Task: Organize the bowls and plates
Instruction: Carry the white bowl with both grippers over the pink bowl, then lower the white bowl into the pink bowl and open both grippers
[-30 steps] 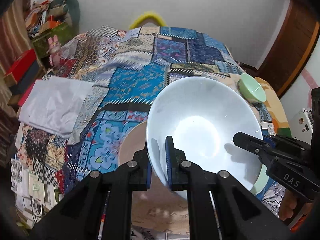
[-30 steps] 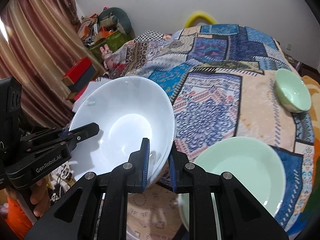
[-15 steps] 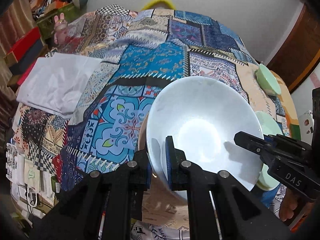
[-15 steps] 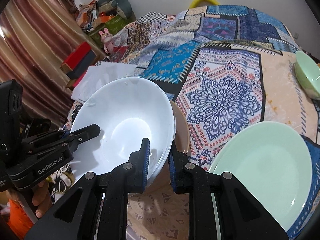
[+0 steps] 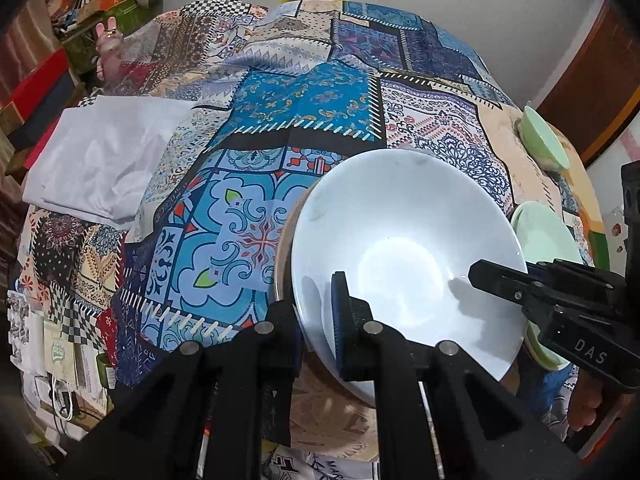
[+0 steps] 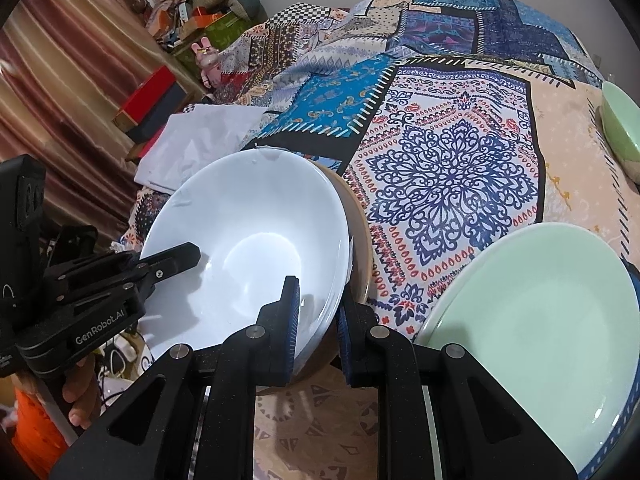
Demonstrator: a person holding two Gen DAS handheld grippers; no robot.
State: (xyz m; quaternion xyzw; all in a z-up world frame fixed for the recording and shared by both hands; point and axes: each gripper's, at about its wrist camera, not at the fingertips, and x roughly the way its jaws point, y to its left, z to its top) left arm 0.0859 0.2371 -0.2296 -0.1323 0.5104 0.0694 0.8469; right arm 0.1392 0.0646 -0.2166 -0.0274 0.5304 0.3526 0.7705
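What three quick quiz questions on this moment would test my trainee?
1. True or false: both tongs grip the white bowl by its rim.
2. What lies directly under the white bowl: A) tan plate, B) white cloth, C) green plate?
3. Fill in: the small green bowl sits near the bedspread's far ____ edge.

Key: 1 true, left tongs and right tongs on opposite sides. 2 A. 3 right.
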